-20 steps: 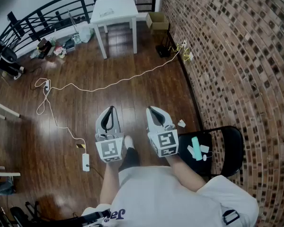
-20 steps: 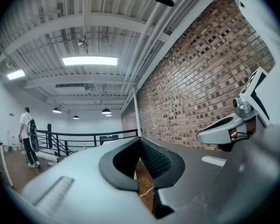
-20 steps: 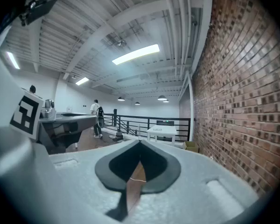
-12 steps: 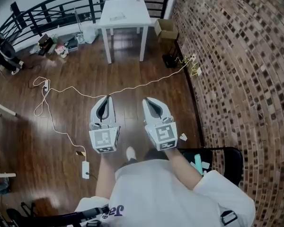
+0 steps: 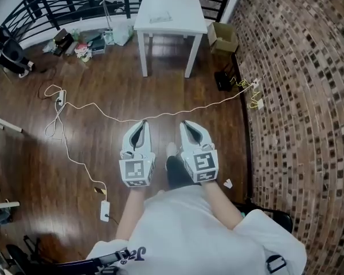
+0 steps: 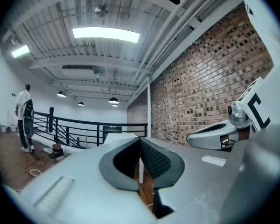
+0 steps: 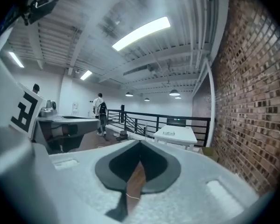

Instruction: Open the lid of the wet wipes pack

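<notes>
- Grey-white plastic left gripper (image 5: 141, 123) is held out over the dark wooden floor (image 5: 178, 90). Its jaws are closed tip to tip with nothing between them.
- Matching grey-white right gripper (image 5: 186, 124) sits just beside it, jaws likewise pressed together and empty.
- Each carries a cube with a black-and-white square marker, the left cube (image 5: 136, 172) and the right cube (image 5: 201, 164). The patterns are codes, not words.
- White square table (image 5: 178, 4) stands well ahead of both grippers, near the red brick wall (image 5: 298, 96).
- On the table top lies a small flat pale item (image 5: 160, 19). It is too small to read any label or to tell whether it is the wet wipes pack.
- Dark lettering (image 5: 136, 255) on the person's white shirt (image 5: 183, 234) starts "Ja"; the rest is cut off.
</notes>
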Motion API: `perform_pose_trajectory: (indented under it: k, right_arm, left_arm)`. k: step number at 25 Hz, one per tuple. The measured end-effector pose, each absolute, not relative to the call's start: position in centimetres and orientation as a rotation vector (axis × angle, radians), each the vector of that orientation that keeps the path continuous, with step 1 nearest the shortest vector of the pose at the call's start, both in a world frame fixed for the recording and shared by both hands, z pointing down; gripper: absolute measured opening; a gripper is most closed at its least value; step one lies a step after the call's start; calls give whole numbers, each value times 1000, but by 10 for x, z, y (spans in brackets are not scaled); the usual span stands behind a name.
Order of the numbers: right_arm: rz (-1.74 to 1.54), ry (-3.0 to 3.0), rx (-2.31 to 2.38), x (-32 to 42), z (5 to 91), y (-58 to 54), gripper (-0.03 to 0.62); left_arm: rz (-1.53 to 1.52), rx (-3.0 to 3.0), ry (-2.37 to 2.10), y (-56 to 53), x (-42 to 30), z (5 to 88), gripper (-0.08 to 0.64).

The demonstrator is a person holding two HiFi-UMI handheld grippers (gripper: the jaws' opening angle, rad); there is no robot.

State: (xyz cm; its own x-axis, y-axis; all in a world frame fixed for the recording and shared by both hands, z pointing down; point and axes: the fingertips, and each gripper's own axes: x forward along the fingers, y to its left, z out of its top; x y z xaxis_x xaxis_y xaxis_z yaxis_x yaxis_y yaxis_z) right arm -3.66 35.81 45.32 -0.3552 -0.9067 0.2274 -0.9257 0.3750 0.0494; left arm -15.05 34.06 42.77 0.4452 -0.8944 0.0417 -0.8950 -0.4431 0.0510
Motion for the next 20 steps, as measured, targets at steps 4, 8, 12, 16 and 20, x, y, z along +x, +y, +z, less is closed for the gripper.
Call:
perform_pose_trajectory:
  k: [4, 8, 12, 16, 20]
  right_arm:
    - [175, -2466, 1700, -9, 448, 241, -9]
    - [77, -2532, 1716, 25, 413, 143, -9]
    - [87, -2519, 1726, 52, 417, 83, -9]
    - [241, -2469, 1719, 66, 456, 45, -9]
    - [292, -2408, 1738, 70, 483, -12, -9]
  left_arm:
    - [-67, 2617, -1748, 238, -146, 391, 17]
    - [-260, 2588, -1886, 153, -135, 346, 17]
    - [-198, 2615, -1900, 94, -105, 347, 16]
    - [-48, 2635, -1794, 37, -73, 376, 17]
    - [-60, 2676, -1716, -37, -60, 399, 17]
